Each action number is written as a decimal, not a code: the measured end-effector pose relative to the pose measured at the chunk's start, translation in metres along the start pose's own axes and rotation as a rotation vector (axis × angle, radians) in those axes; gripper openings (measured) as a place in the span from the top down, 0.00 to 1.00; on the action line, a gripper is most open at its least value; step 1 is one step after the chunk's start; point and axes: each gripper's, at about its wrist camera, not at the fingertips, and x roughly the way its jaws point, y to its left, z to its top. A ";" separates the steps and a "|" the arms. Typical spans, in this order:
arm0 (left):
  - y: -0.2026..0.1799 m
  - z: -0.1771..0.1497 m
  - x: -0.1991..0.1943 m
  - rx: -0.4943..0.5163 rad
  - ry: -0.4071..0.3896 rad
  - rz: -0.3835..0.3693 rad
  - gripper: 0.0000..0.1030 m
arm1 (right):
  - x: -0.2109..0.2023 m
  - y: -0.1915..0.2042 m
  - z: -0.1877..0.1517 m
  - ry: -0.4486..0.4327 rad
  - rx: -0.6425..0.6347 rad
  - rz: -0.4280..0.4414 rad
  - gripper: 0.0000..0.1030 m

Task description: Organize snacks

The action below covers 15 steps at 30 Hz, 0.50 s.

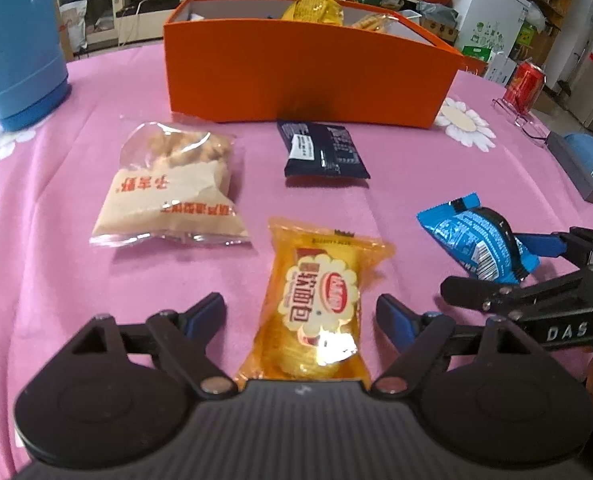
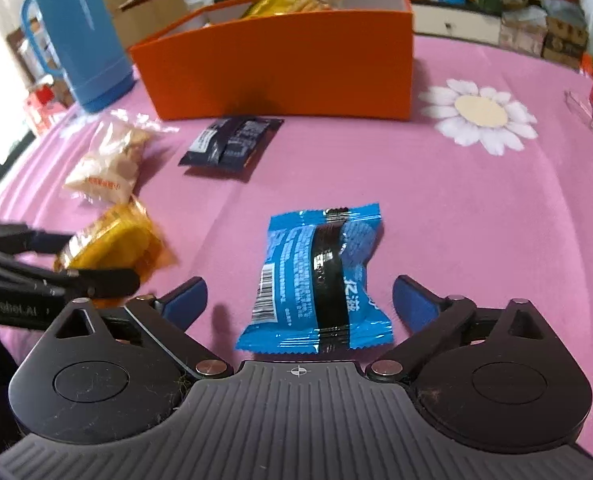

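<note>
The orange box (image 1: pixel 296 68) stands on the pink worktop (image 1: pixel 56 260), and it has a yellow packet (image 1: pixel 316 8) and some pale snacks in it. In front of it lie a beige bag (image 1: pixel 168 188), a dark packet (image 1: pixel 322 150), a yellow bread pack (image 1: pixel 316 304) and a blue packet (image 2: pixel 316 280). The left tool (image 1: pixel 300 316) has its jaws apart around the bread pack without touching it, and the right tool (image 2: pixel 300 300) has its jaws wide apart on both sides of the blue packet.

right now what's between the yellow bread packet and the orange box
In the left wrist view, the dark navy packet lies between the yellow bread packet and the orange box, just before its front wall.
</note>
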 end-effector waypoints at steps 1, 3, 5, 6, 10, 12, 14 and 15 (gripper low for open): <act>-0.001 0.000 0.000 0.002 -0.001 0.001 0.18 | 0.001 0.002 -0.002 -0.002 -0.010 -0.007 0.10; -0.001 -0.001 0.000 0.003 0.000 0.006 0.17 | 0.001 0.005 -0.003 -0.010 -0.027 -0.028 0.10; -0.001 -0.001 0.000 -0.003 0.002 0.004 0.17 | 0.004 0.008 -0.003 -0.005 -0.046 -0.053 0.10; -0.001 0.000 0.000 -0.007 0.004 0.002 0.17 | 0.005 0.010 -0.003 0.001 -0.061 -0.067 0.10; 0.001 -0.001 -0.002 -0.018 0.007 -0.002 0.17 | 0.006 0.012 -0.002 0.015 -0.074 -0.082 0.10; 0.001 -0.002 -0.002 -0.017 0.008 0.000 0.16 | 0.004 0.008 0.000 0.025 -0.046 -0.069 0.10; 0.001 -0.002 -0.002 -0.014 0.009 0.004 0.14 | 0.000 0.004 0.001 0.022 -0.001 -0.049 0.12; 0.000 -0.003 -0.002 -0.013 0.010 0.006 0.12 | -0.001 0.003 0.001 0.020 0.011 -0.045 0.12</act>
